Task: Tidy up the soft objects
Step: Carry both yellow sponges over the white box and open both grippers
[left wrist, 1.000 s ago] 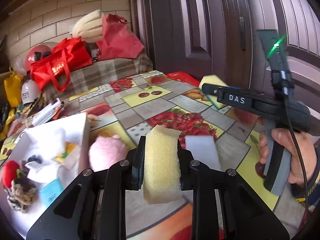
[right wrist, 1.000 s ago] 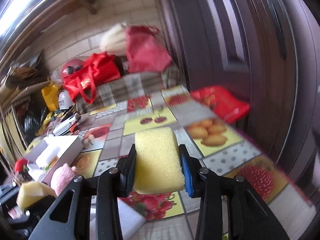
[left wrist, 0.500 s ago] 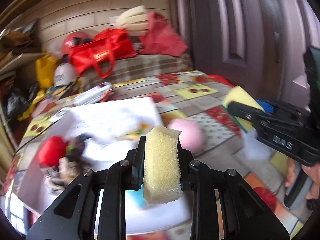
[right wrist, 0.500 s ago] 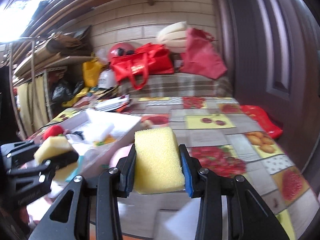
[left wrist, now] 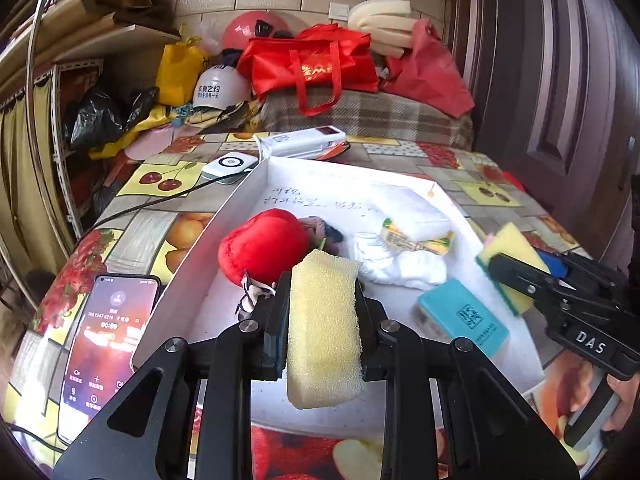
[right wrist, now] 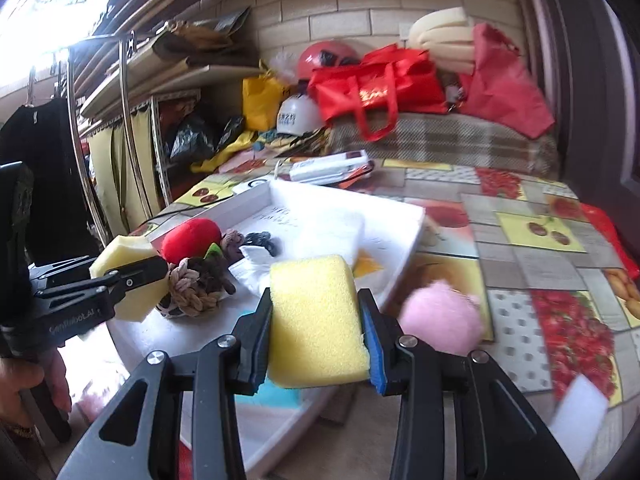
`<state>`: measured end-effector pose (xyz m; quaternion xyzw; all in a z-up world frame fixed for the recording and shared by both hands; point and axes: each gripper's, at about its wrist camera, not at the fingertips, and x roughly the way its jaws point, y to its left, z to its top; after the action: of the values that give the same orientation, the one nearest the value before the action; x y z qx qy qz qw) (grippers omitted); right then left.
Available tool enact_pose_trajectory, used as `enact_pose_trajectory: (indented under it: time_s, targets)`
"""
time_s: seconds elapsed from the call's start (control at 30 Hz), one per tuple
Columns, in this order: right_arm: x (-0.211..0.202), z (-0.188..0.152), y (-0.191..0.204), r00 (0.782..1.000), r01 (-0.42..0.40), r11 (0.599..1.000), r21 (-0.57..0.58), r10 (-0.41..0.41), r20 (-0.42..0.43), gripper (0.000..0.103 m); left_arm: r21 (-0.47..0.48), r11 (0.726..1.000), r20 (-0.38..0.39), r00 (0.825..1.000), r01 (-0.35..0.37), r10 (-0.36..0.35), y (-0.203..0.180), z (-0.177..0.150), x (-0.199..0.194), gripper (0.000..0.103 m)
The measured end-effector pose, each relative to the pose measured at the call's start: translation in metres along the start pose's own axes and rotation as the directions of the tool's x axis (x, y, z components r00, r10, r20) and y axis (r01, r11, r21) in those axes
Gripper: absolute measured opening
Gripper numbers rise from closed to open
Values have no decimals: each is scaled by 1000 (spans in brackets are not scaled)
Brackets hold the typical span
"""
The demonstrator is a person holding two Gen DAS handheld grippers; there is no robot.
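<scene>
My left gripper (left wrist: 322,328) is shut on a pale yellow sponge (left wrist: 324,332) and holds it over the near end of a white tray (left wrist: 240,196). My right gripper (right wrist: 318,320) is shut on a second yellow sponge (right wrist: 318,320) above the tray's right side (right wrist: 416,224). The tray holds a red plush apple (left wrist: 264,248), a white cloth (left wrist: 400,260), a teal packet (left wrist: 464,320) and a rope toy (right wrist: 192,284). A pink pompom (right wrist: 440,320) and a white sponge (right wrist: 580,412) lie on the table right of the tray.
A phone (left wrist: 104,348) with a lit screen lies left of the tray. A white device (left wrist: 228,166) with a cable and a white box (left wrist: 304,142) lie behind it. Red bags (left wrist: 312,64) and a helmet (left wrist: 216,88) crowd the far end. A dark door (left wrist: 560,80) stands to the right.
Both grippers swung left from the open table to over the tray, each still holding its sponge. The pink pompom and white sponge stayed on the table.
</scene>
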<state>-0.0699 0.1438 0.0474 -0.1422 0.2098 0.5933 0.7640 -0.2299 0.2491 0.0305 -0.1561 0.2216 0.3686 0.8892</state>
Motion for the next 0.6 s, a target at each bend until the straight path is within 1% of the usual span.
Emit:
enact_pose_trajectory:
  time_s: [0.1,0.17,0.23,0.3,0.37,0.43,0.5,0.6]
  targets:
    - [15,5,3,1000,-7,1000,2,7,-26,39,30,999,-2,1000,-27,27,-4,0,3,24]
    - [23,7,8,999,-14,1000,-3,13,-44,39,76,995,3,998,-59,59,-11,2,9,24]
    - [37,9,9,994,-35,999,-7,34,-103,39,99,992,-18,997,-72,74,-14,4,17,24]
    - [48,9,7,986,-67,998,6,67,-154,39,123,990,-62,996,-63,71,-16,5,28,24]
    - [53,10,7,984,-71,998,0,70,-165,39,151,987,-118,990,-53,71,-19,6,42,24]
    - [56,12,7,985,-56,998,-8,54,-165,39,183,982,-152,985,-55,83,-22,7,52,24]
    - [60,16,7,986,-42,999,-11,39,-165,39,196,979,-172,980,-63,97,-23,8,59,24]
    - [66,19,6,985,-29,1000,-5,28,-169,39,165,984,-178,979,-71,101,-20,12,67,24]
